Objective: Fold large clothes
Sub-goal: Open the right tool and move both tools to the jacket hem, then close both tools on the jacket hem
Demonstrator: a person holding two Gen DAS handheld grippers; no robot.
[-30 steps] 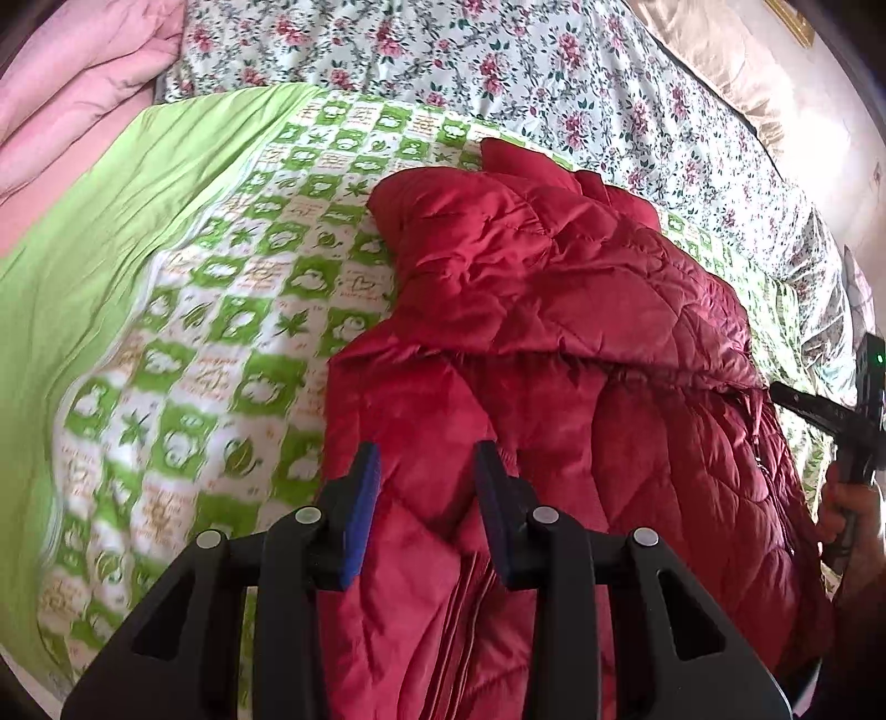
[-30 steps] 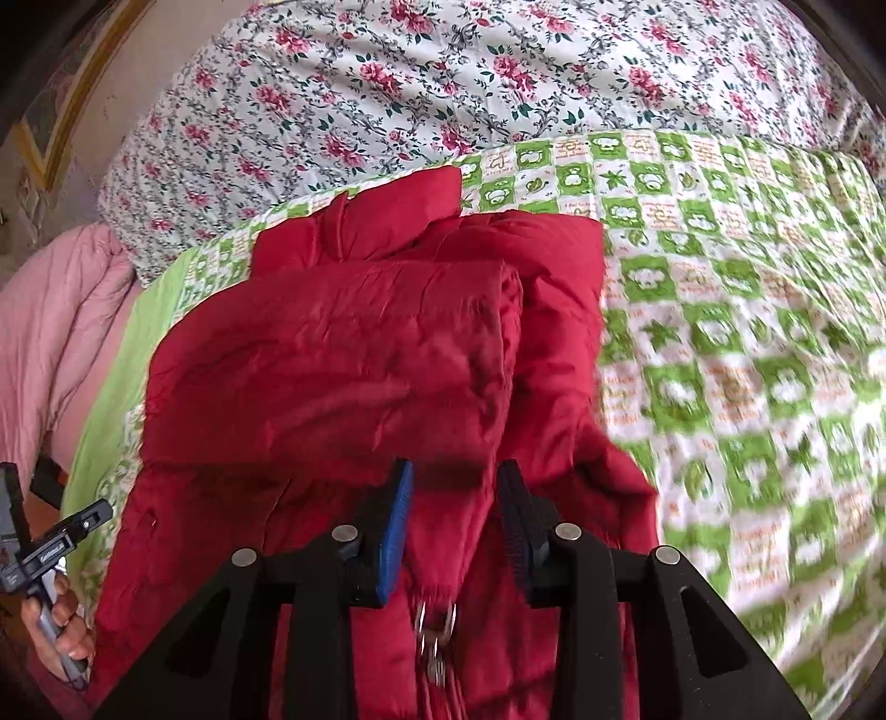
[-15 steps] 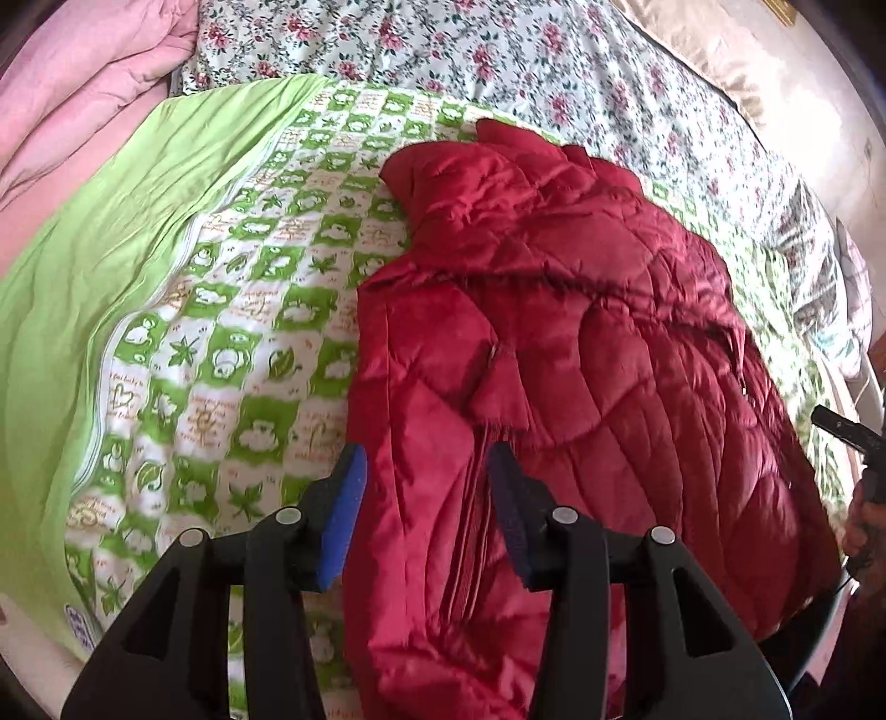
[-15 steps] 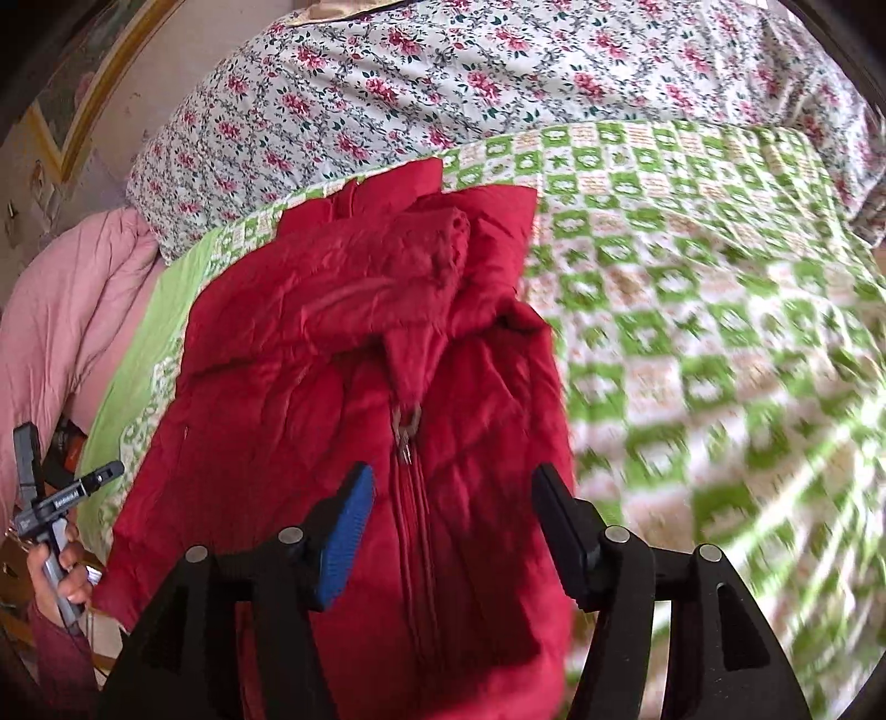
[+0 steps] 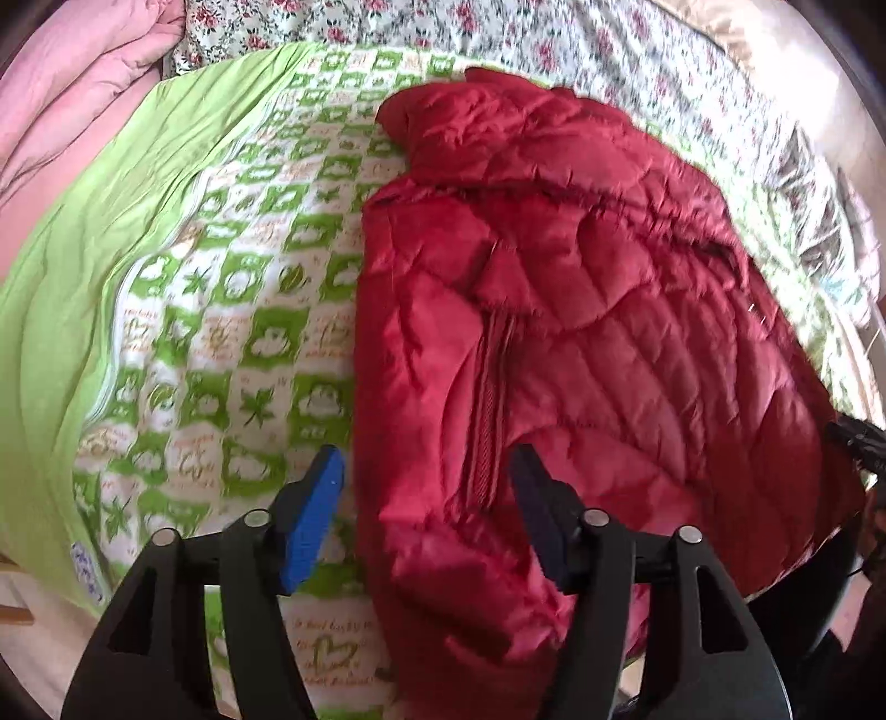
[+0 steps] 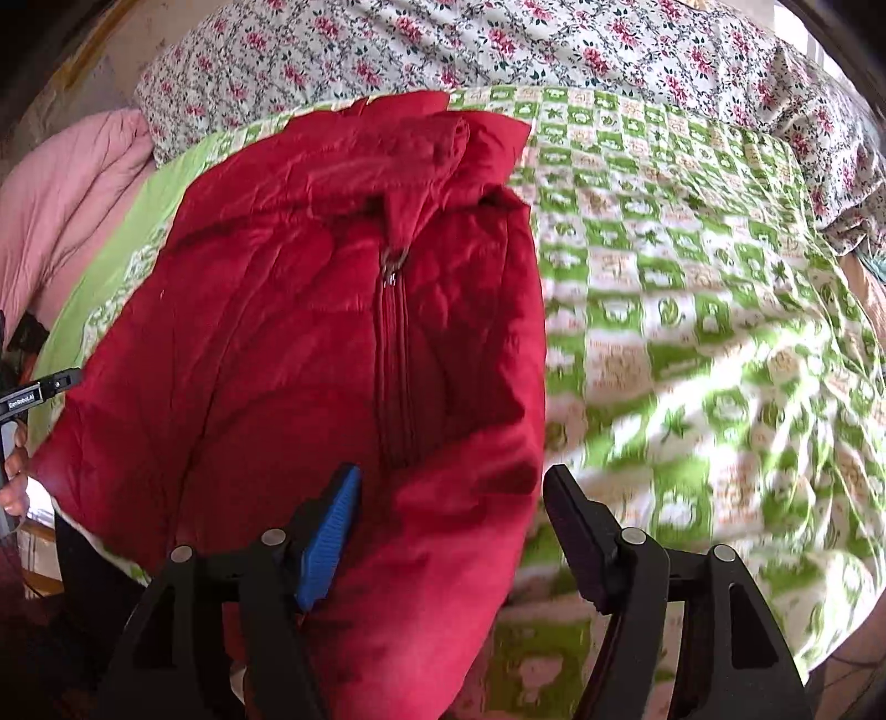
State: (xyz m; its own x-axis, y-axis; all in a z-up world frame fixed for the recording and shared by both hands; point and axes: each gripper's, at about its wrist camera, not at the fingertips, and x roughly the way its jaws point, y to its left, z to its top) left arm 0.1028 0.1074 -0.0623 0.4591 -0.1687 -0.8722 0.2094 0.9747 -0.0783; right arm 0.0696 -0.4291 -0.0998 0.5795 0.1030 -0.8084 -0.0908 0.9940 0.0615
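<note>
A red quilted jacket (image 5: 581, 343) lies folded on a green checked quilt (image 5: 232, 332), its zip (image 6: 394, 354) running toward me. My left gripper (image 5: 429, 490) hovers over the jacket's near left edge. Its jaws are opening, and the blue pad (image 5: 315, 515) stands off the fabric. My right gripper (image 6: 451, 518) hangs above the jacket's near right corner. Its jaws are opening too, with red fabric below the gap and neither pad pressing on it. Each gripper shows at the rim of the other's view: the right one (image 5: 858, 443) and the left one (image 6: 33, 393) in a hand.
A pink duvet (image 5: 72, 111) is bunched at the far left. A floral sheet (image 6: 498, 44) covers the back of the bed. The quilt spreads wide on the right (image 6: 720, 332). The bed's near edge drops off just under both grippers.
Both grippers' jaws have widened and let the red fabric go. Both have drawn back from the jacket's middle toward its near edge, so more of the jacket shows.
</note>
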